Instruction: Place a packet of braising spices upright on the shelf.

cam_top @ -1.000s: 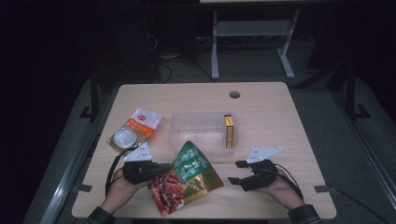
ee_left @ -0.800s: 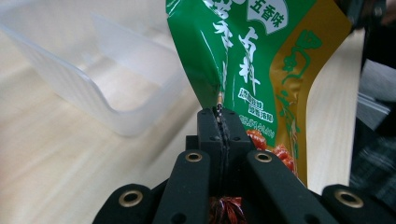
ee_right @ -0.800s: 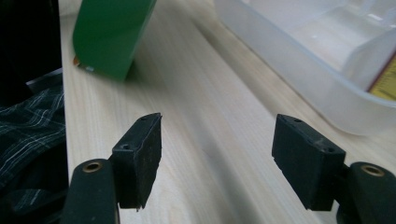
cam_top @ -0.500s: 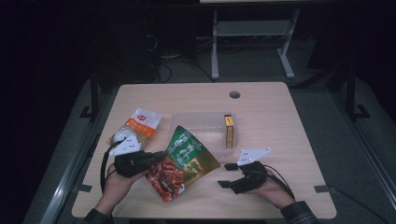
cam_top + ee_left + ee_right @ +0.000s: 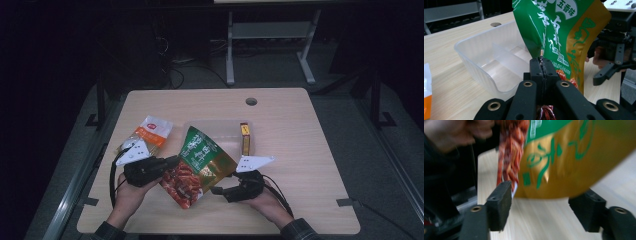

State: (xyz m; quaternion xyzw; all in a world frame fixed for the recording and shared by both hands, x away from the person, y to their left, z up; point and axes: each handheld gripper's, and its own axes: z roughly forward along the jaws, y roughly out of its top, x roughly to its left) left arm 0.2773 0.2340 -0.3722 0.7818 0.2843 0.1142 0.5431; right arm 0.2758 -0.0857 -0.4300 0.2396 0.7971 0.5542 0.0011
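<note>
Above the table (image 5: 300,150), left claw (image 5: 172,161) clenching snack bag (image 5: 200,165), right claw (image 5: 216,190) closing, still released, bag edge between its jaws.

Pouch (image 5: 200,162) before tray (image 5: 220,126) — box (image 5: 245,137) inside

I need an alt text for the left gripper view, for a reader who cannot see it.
The left gripper, jaws shut, pinches the edge of a green and gold snack bag above a wooden table. A clear plastic tray lies behind, and the right gripper waits beside the bag.
</note>
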